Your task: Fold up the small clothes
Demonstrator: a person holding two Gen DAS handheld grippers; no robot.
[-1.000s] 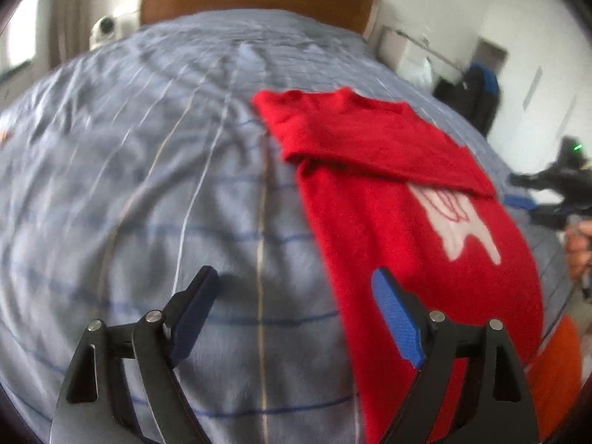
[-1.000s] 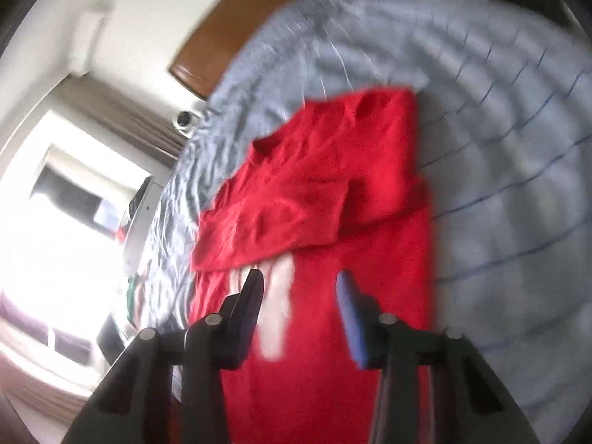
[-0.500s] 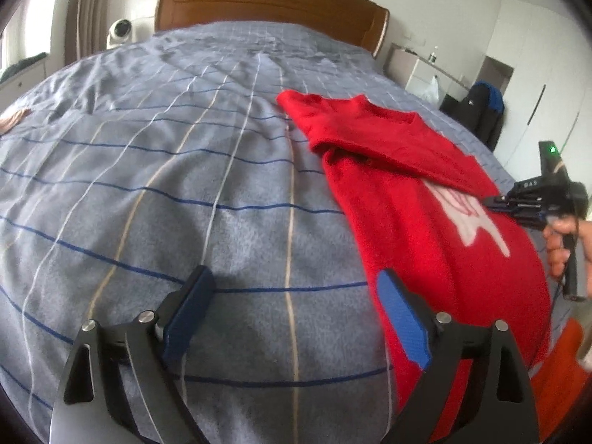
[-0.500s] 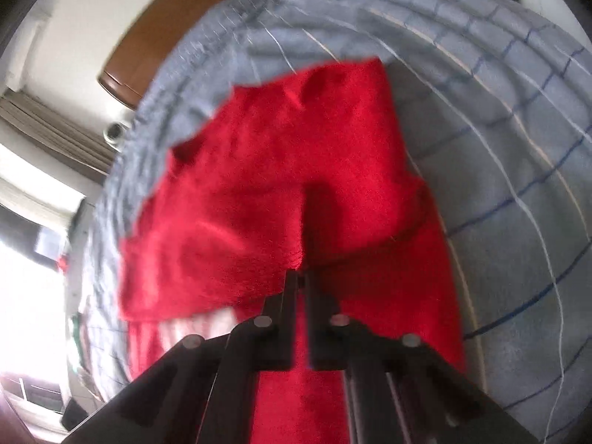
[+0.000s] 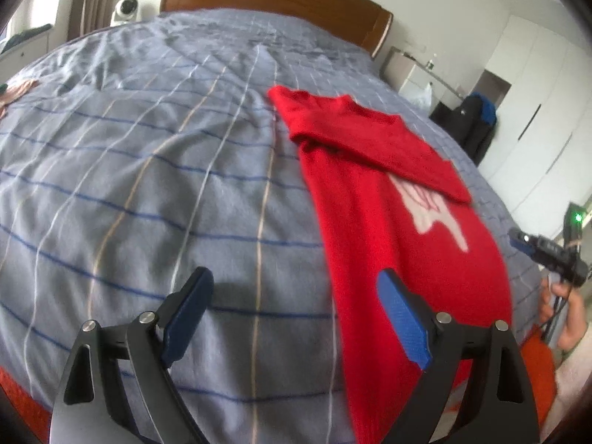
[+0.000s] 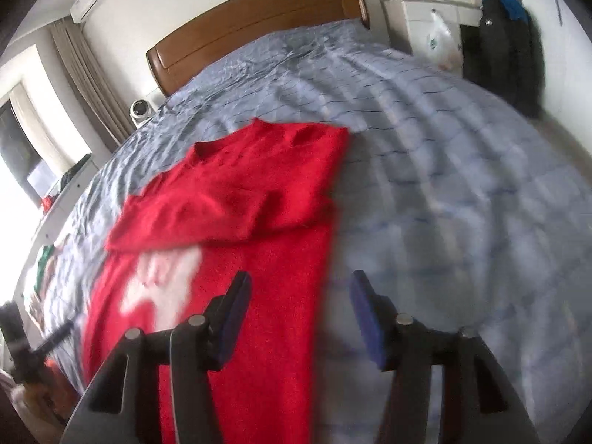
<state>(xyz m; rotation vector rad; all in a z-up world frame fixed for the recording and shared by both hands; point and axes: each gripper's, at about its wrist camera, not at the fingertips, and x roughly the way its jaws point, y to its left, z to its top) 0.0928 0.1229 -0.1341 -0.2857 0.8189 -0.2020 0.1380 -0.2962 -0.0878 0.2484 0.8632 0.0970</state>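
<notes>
A small red sweater with a white motif lies flat on the blue-grey striped bedspread. Both sleeves are folded across the chest. My left gripper is open and empty, hovering over the bedspread at the sweater's left lower edge. In the right wrist view the sweater fills the left centre. My right gripper is open and empty, hovering over the sweater's right edge near the hem. The right gripper also shows at the far right of the left wrist view.
A wooden headboard stands at the far end of the bed. A white camera sits beside it. A white nightstand and dark hanging clothes stand to the right. A pinkish cloth lies at the bed's left edge.
My right gripper was shut over the folded sleeve half a second ago; it has opened, pulled back and moved to the sweater's right edge. The left gripper stayed open, shifting slightly.
</notes>
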